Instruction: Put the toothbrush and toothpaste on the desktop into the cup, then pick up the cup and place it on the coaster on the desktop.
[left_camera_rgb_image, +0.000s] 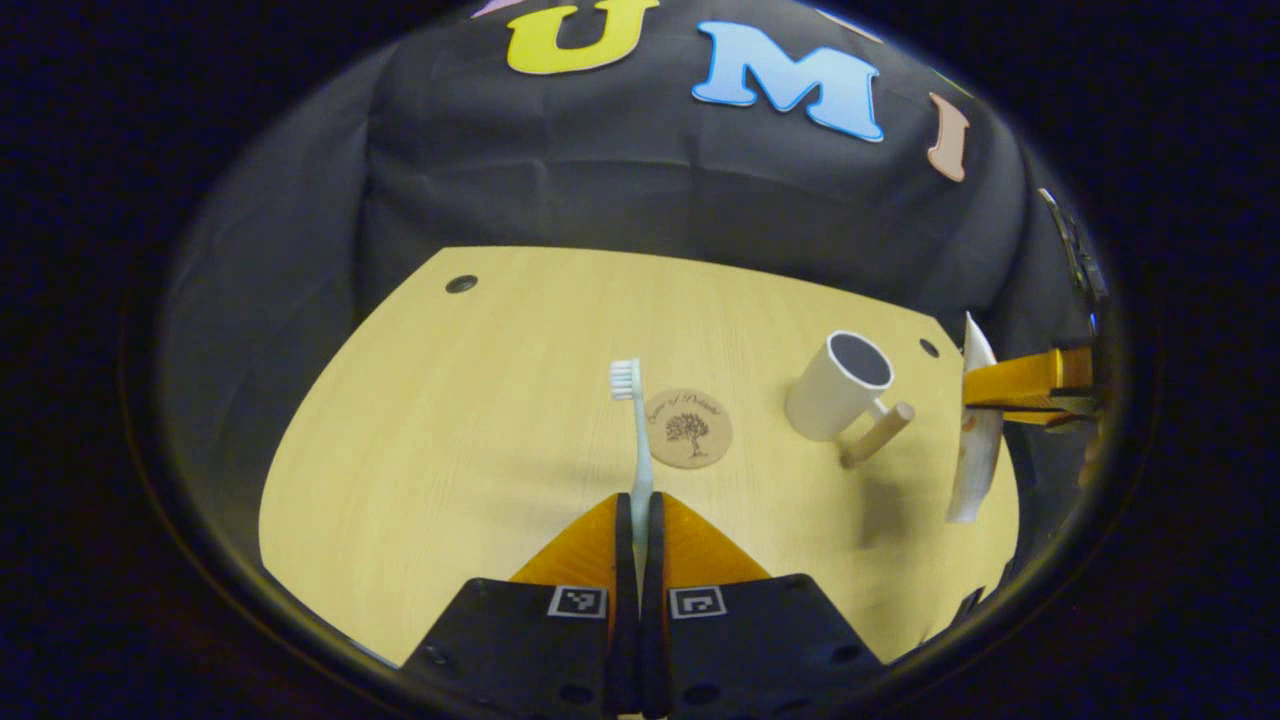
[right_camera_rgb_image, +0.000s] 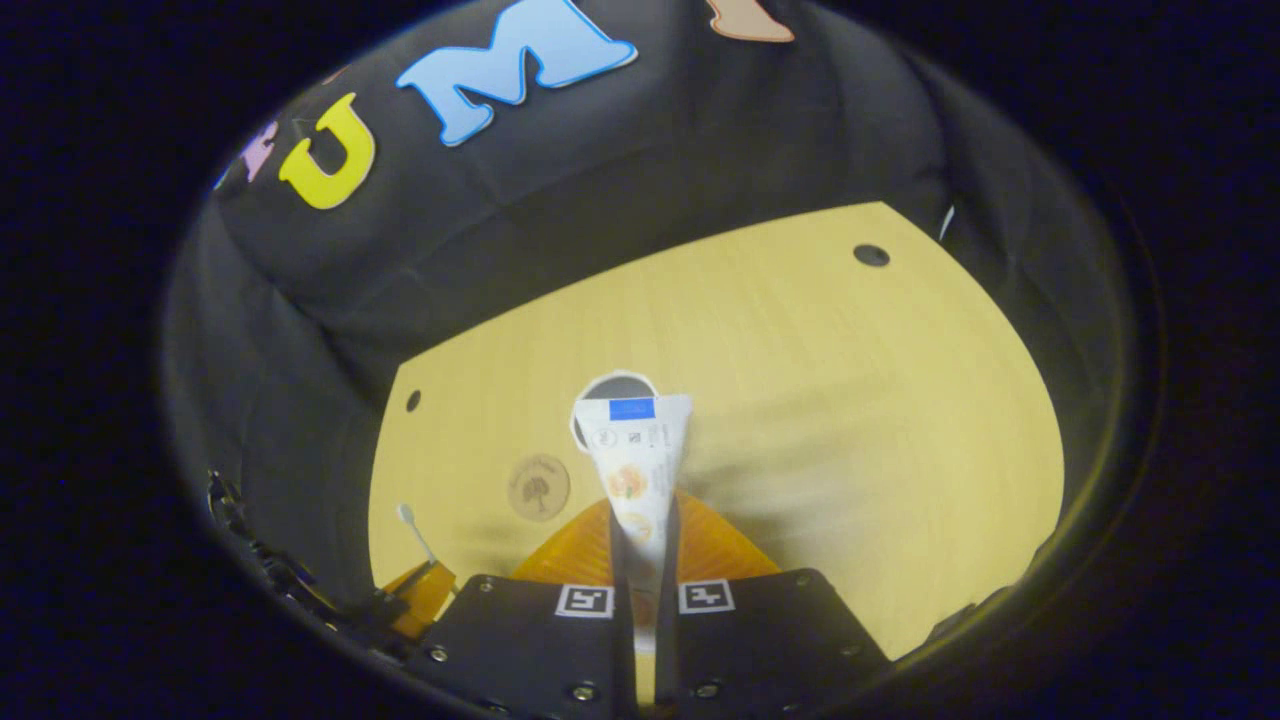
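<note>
Above the desk, left tongs (left_camera_rgb_image: 640, 520) pinch the toothbrush (left_camera_rgb_image: 634, 440) bristles-forward; right tongs (right_camera_rgb_image: 645, 535) pinch the toothpaste (right_camera_rgb_image: 635, 460) lengthwise.

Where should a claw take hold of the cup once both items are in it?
Probably the handle: a straight peg that sticks out sideways from the cup toward the table's near edge, with bare table around it. Come in from the near side with the fingers either side of the peg. The wall looks too wide, and the mouth must stay free.

Both views look down at the desktop (left_camera_rgb_image: 450, 420) from above.
</note>
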